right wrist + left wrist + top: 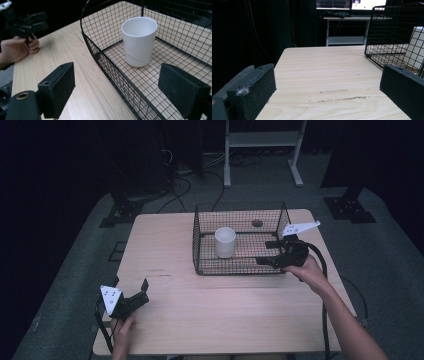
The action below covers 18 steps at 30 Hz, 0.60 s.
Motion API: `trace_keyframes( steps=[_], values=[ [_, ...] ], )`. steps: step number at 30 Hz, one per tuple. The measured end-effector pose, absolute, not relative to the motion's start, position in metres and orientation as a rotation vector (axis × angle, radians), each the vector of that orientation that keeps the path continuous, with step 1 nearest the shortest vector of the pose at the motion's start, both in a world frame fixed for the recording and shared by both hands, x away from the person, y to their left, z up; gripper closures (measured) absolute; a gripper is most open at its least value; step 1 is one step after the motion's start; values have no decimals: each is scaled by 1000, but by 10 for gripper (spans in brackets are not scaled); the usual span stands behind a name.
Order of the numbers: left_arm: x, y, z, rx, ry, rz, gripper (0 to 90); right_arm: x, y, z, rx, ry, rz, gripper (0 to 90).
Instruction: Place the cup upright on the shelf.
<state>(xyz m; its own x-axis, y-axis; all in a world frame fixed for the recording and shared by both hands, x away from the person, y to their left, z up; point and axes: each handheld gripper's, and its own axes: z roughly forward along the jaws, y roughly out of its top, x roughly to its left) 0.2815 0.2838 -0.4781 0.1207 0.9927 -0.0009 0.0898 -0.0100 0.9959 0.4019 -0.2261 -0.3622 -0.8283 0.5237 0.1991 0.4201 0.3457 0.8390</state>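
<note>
A light wooden table (165, 240) stands on grey floor (75, 270) in a dim room. On its far right part sits a black wire basket (200, 227), open at the top. A white cup (225, 241) stands upright on the basket's floor, towards its left side, apart from the walls. Beyond the table, a white metal stand (261, 140) with a low shelf rises from the floor, and dark cables (182, 187) lie loosely to its left. In the left gripper view, lit monitors (350, 4) glow above that stand.
</note>
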Motion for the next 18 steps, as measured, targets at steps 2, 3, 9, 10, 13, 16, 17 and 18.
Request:
trace_keyframes(
  steps=[2, 3, 9, 10, 13, 16, 17, 18],
  values=[
    [281, 284, -478, 1334, 1183, 1079, 0, 399, -228, -365, 878, 2493, 1506, 132],
    [281, 284, -478, 1334, 1183, 1079, 0, 398, -228, -366, 877, 2493, 1503, 132],
    [281, 284, -478, 1336, 1183, 1080, 0, 392, -232, -371, 881, 2497, 1509, 132],
    [281, 284, -478, 1335, 1183, 1080, 0, 391, -233, -372, 878, 2496, 1509, 132],
    [281, 284, -478, 1334, 1183, 1079, 0, 388, -235, -376, 885, 2494, 1517, 132],
    [281, 284, -478, 1336, 1183, 1080, 0, 385, -237, -378, 883, 2494, 1526, 132],
    [281, 284, -478, 1337, 1183, 1080, 0, 384, -238, -379, 882, 2494, 1527, 132],
    [281, 284, -478, 1336, 1183, 1080, 0, 383, -238, -379, 878, 2492, 1523, 132]
  ],
)
